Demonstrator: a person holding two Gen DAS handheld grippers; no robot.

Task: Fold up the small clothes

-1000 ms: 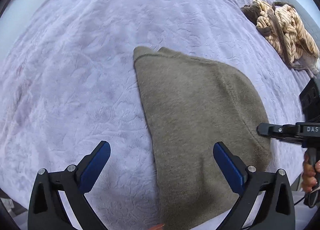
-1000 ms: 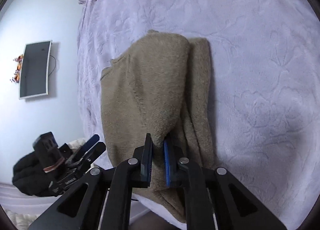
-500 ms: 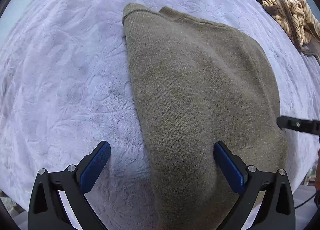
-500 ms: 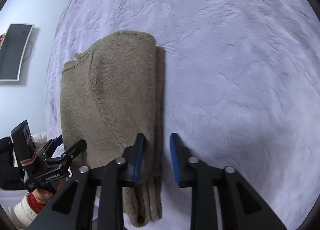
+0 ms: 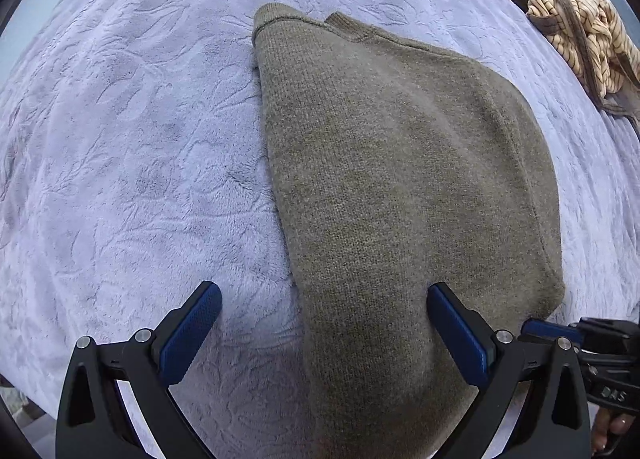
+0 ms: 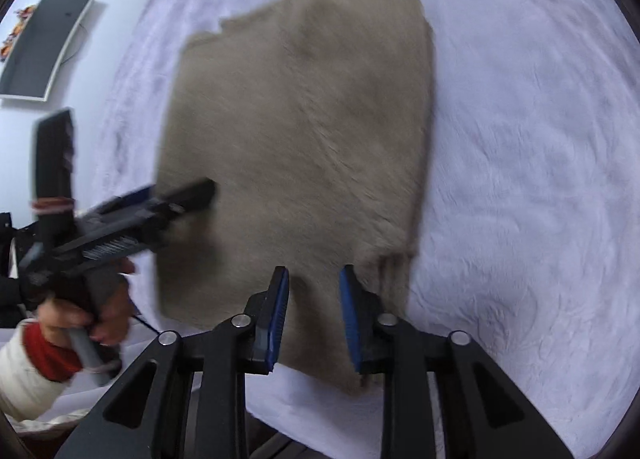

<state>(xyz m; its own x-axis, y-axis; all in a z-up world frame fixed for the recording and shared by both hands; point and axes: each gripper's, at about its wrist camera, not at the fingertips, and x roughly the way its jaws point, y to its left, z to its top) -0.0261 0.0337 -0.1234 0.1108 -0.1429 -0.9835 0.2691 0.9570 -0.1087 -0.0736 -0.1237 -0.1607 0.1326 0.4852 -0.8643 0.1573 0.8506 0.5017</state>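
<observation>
An olive-brown knitted sweater lies folded lengthwise and flat on the lilac bedspread. My left gripper points straight down over the sweater's near left edge, open wide, its right finger above the knit and its left finger above the bedspread. My right gripper hovers over the sweater at its near right end, where layered edges show. Its jaws are closing, a narrow gap remains, and nothing is pinched between the pads. The picture there is motion-blurred. In the right wrist view the left gripper reaches in from the left.
A crumpled cream-and-brown striped garment lies at the far right of the bed. A dark screen hangs on the wall left of the bed. A hand in a red-and-white cuff holds the left gripper's handle. The bed's near edge runs just below both grippers.
The right gripper let go of the sweater's lifted fold, which now lies flat, and shifted along the near edge. The left gripper came down closer to the sweater, still open.
</observation>
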